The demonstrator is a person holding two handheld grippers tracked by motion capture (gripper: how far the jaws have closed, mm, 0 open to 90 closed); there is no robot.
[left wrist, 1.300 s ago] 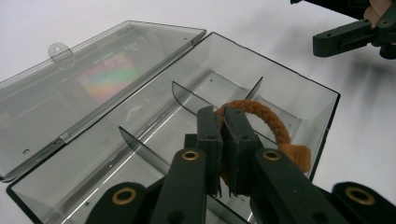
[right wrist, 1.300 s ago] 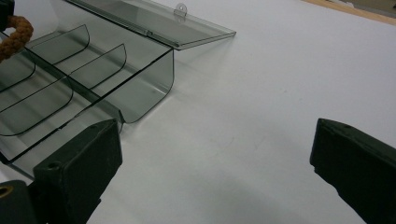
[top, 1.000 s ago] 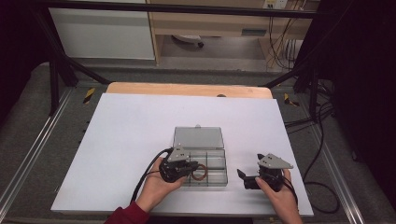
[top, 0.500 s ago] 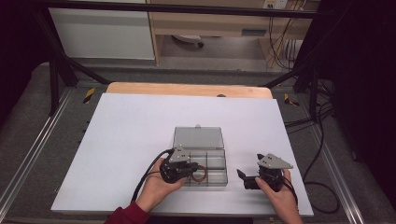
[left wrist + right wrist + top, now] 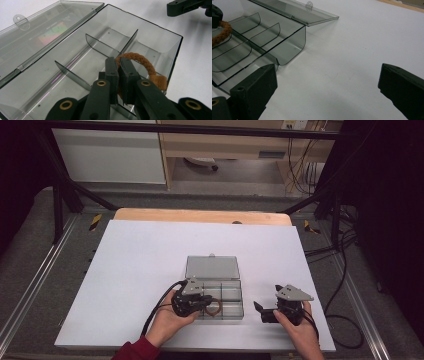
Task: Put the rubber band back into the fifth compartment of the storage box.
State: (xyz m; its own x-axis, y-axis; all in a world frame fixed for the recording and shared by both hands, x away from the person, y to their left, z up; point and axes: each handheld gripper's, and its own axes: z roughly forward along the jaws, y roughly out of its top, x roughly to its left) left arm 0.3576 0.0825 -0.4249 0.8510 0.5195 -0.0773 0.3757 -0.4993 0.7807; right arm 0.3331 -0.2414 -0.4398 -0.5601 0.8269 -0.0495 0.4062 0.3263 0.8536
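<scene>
A clear grey plastic box [image 5: 225, 292] with its lid [image 5: 212, 268] folded back lies on the white table, its tray split by dividers [image 5: 100, 46]. My left gripper [image 5: 204, 303] [image 5: 118, 65] is shut on a brown braided loop [image 5: 142, 62] [image 5: 215, 309] [image 5: 222, 32] and holds it over the tray's near right compartment. My right gripper [image 5: 259, 309] [image 5: 327, 82] rests on the table to the right of the box, jaws wide open with nothing between them. That same gripper's black tip [image 5: 186, 6] shows at the top right of the left gripper view.
The white tabletop [image 5: 150, 255] stretches wide to the left of and beyond the box. A wooden edge [image 5: 200, 215] runs along its far side. Cables [image 5: 345, 320] trail off the right edge, and metal frame rails [image 5: 45, 270] flank the table.
</scene>
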